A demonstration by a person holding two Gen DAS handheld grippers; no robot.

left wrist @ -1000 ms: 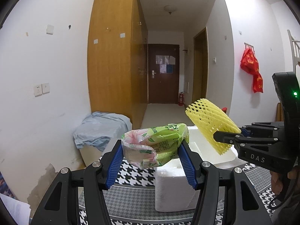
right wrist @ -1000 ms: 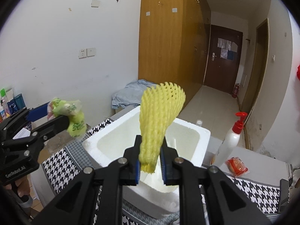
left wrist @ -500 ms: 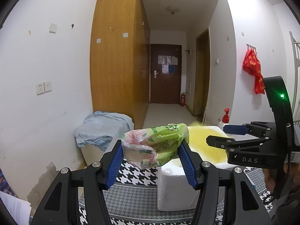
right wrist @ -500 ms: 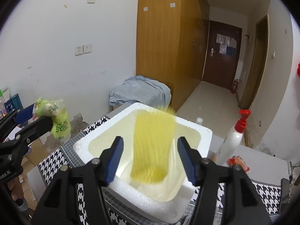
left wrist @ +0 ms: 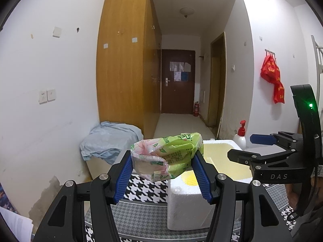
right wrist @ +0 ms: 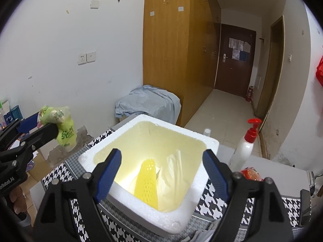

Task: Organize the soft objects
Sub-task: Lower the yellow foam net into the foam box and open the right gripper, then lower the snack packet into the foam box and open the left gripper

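While the houndstooth cloth (right wrist: 208,199) spreads beneath both claws, the white foam box (right wrist: 210,144) sits on it, directly below and ahead of the right gripper (right wrist: 161,171) and to the right of the left gripper (left wrist: 163,173). A rumpled blue cloth (right wrist: 149,100) lies beyond the box, far ahead of both claws against the wooden wardrobe (right wrist: 171,50). Right of the right gripper, a white pump bottle (right wrist: 245,147) with a red top stands just beside the box, and a small red packet (right wrist: 251,173) lies near its base.

The left gripper is clenched on a green tissue pack (left wrist: 171,155) printed with pink flowers; its blue pads press both ends of the pack, which is held in the air, left of the box and above the cloth. The right gripper is released, its blue fingers (right wrist: 109,173) spread wide over the box opening with nothing between them. Below that gap, inside the box, a yellow foam net (right wrist: 148,183) leans against the near wall, beside a crumpled white wrapper (right wrist: 173,167).
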